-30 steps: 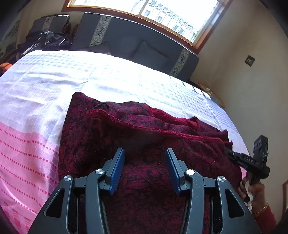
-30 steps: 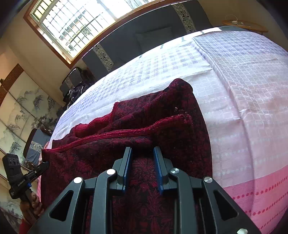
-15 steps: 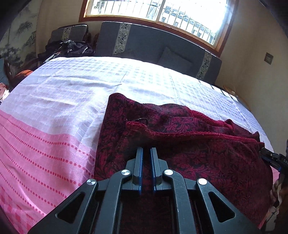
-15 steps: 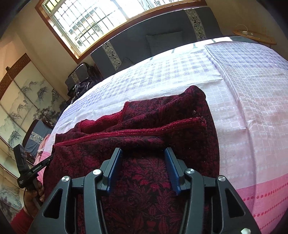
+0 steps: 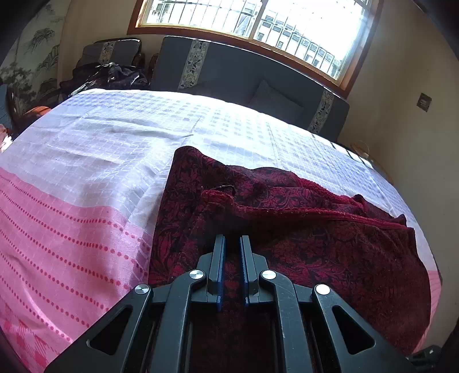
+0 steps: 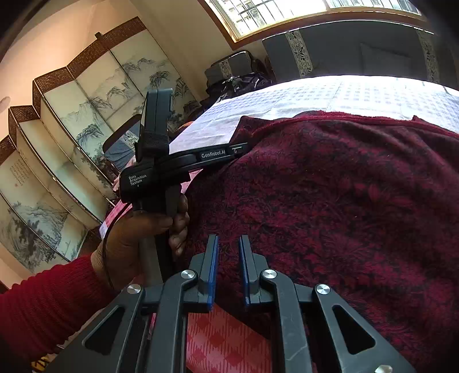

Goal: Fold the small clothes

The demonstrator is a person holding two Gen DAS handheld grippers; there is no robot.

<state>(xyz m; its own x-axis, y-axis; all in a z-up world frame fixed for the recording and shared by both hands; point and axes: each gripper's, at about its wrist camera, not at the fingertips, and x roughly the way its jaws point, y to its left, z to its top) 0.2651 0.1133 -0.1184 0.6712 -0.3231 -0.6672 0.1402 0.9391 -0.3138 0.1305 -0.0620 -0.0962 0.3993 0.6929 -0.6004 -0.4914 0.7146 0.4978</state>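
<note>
The left wrist view looks low along its fingers [image 5: 219, 252] across the bed [image 5: 114, 149] toward the far window [image 5: 258, 25]. The right wrist view sits close over the garment [image 6: 330, 186], facing left. Both share the garment [image 5: 301, 235], bed and window.

Left tool [image 5: 231, 252] pinched shut, right tool [image 6: 228, 252] likewise (both low).

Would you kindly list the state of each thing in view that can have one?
Left hand-held gripper: jaws nearly together, pinching the near edge of the garment.
Right hand-held gripper: narrow gap between the fingers, over the garment's edge; grip unclear.
Garment: dark red, rumpled, partly folded over itself on the bedsheet.
Bedsheet: spread flat, slightly wrinkled.
Left hand: clenched round its handle.
</note>
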